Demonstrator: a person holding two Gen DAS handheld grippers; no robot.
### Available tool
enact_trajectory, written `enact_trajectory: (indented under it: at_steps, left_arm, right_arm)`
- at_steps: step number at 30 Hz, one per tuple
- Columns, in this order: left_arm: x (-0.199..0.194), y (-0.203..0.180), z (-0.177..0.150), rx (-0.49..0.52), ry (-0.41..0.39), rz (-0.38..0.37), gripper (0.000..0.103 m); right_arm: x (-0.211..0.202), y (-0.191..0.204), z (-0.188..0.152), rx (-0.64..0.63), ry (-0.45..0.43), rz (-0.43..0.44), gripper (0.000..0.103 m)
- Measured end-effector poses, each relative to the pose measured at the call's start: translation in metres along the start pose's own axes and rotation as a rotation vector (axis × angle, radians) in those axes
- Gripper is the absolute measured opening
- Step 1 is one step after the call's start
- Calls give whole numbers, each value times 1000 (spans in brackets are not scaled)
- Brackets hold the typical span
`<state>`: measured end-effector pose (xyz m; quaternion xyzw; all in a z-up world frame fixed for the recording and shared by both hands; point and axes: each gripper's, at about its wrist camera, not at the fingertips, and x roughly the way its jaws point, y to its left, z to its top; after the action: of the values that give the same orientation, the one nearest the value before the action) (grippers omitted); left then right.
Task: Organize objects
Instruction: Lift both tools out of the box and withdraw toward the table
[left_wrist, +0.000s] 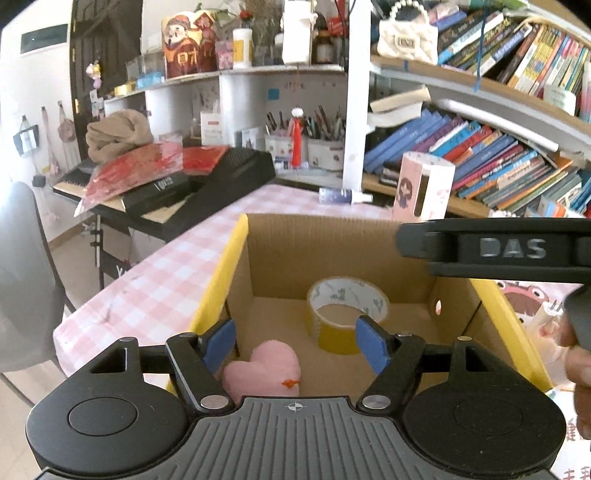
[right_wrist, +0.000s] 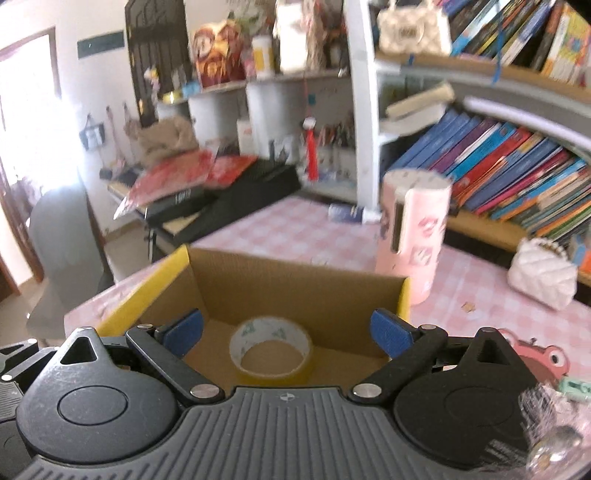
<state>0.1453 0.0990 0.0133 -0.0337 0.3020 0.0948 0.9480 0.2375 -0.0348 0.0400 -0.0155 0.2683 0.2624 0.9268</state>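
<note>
Two items are already seen inside the cardboard box (left_wrist: 332, 254): a yellow tape roll (left_wrist: 347, 314) lying flat near the back wall and a pink plush heart (left_wrist: 263, 367) at the near left corner, apparently dropped there as part of the sorting. Left hand-held gripper (left_wrist: 295, 343) is held above the box, blue pads spread apart, nothing between them. Right hand-held gripper (right_wrist: 288, 332) is likewise spread and empty over the box. Box is set on the pink checked surface (left_wrist: 155, 280), likely as the collection bin. Pink cylindrical holder (right_wrist: 415, 236) is stood just beyond the box, not yet stowed.
</note>
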Motion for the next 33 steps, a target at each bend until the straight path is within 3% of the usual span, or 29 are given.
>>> enact_trajectory:
  at_steps: [10, 15, 21, 33]
  left_arm:
    - [-28, 20, -11, -33, -33, -14, 75]
    - [-43, 28, -20, -46, -41, -19, 82]
    - [-59, 34, -35, -43, -16, -31, 83]
    - [-88, 39, -71, 16, 47, -45, 83]
  right_arm:
    - [-57, 3, -17, 42, -122, -139, 98]
    - [-78, 7, -39, 49, -140, -224, 98]
    - [-96, 20, -77, 53, -65, -308, 99]
    - [-122, 57, -124, 53, 43, -355, 99]
